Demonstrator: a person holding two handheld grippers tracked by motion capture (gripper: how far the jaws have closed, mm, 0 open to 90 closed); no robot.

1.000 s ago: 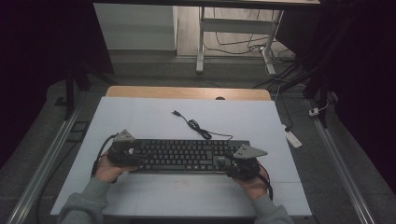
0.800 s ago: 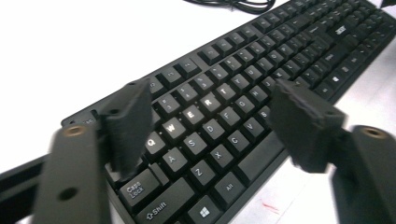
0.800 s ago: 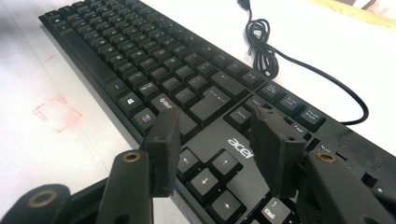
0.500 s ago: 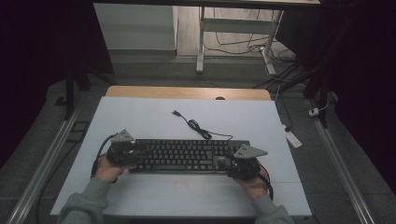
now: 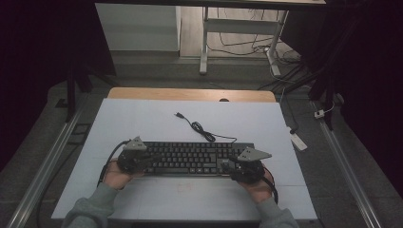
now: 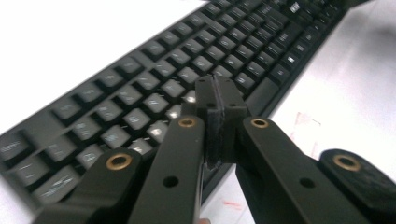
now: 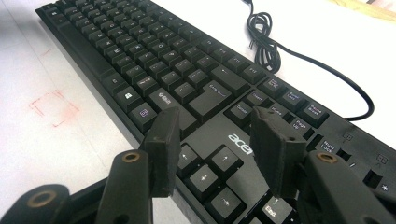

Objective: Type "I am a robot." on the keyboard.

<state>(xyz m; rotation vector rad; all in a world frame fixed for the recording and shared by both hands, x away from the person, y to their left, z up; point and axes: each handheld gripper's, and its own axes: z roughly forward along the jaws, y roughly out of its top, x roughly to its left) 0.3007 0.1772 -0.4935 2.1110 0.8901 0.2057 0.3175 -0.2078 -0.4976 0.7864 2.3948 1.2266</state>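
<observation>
Black keyboard (image 5: pixel 195 158) lies on white table (image 5: pixel 142 118), near its front edge. Left gripper (image 6: pixel 218 93) over kbd's left end, jaws just closed, pads together w/ nothing between. Right gripper (image 7: pixel 217 144) over kbd's right end above arrow keys, jaws apart, holding nothing.

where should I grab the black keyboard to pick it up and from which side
Take the flat black plastic keyboard by its two short ends, coming in level from the left and right. It is long, thin and lies flat on the white table, so only its edges offer the jaws a bite. Stay off the back edge, where the black cable leaves.
</observation>
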